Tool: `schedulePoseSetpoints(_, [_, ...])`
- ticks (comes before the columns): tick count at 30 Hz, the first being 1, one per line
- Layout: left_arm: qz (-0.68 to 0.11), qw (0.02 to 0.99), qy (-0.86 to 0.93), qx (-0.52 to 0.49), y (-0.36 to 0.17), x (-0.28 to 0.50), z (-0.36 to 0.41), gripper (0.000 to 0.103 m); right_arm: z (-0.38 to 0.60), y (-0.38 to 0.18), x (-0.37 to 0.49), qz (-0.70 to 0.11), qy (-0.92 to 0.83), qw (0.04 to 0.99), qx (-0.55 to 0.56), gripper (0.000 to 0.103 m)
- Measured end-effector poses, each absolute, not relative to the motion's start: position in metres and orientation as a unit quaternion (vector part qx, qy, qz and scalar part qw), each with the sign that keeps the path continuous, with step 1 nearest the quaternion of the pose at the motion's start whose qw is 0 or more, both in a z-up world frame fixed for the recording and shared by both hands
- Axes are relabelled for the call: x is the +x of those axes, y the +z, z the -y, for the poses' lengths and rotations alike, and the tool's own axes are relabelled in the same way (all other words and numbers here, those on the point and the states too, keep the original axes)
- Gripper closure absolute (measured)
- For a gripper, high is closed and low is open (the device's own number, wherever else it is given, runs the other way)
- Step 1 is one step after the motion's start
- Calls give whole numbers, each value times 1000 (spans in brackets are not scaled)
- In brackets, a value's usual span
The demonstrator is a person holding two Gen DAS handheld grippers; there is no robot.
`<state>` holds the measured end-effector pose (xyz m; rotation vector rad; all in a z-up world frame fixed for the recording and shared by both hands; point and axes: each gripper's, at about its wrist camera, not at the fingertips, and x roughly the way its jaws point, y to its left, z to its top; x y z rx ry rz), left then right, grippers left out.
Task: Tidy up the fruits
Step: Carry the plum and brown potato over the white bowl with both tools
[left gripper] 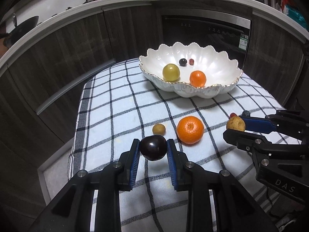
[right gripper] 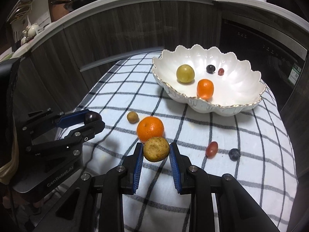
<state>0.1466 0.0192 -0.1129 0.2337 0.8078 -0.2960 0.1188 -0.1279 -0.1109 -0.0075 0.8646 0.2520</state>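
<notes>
Short of the bowl [left gripper: 193, 93], a smooth, likely slippery dark plum [left gripper: 153, 147] was clamped at mid-girth by the left gripper [left gripper: 153, 150]; a firm-looking brown fruit [right gripper: 156, 149] was likewise pinched by the right gripper [right gripper: 156, 152].

we count two oranges [right gripper: 150, 128] [right gripper: 205, 88], two dark plums [left gripper: 153, 147] [right gripper: 210, 68], two red grapes [right gripper: 211, 148] [right gripper: 221, 71], two grippers [left gripper: 153, 150] [right gripper: 156, 152], one scalloped bowl [right gripper: 241, 104], one blueberry [right gripper: 234, 154].

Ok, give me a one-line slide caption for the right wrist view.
Right gripper lifts a brown fruit toward the white bowl; left gripper holds a dark plum.
</notes>
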Motion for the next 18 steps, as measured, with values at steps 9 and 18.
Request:
schedulePoseSetpoints(9, [-380, 908, -139, 107, -96, 149, -11, 75, 141, -93, 126, -399, 112, 910, 5, 74])
schedulePoseSetpoints(18, [-364, 914, -146, 104, -78, 156, 3, 75, 157, -75, 131, -377, 98, 921, 8, 74])
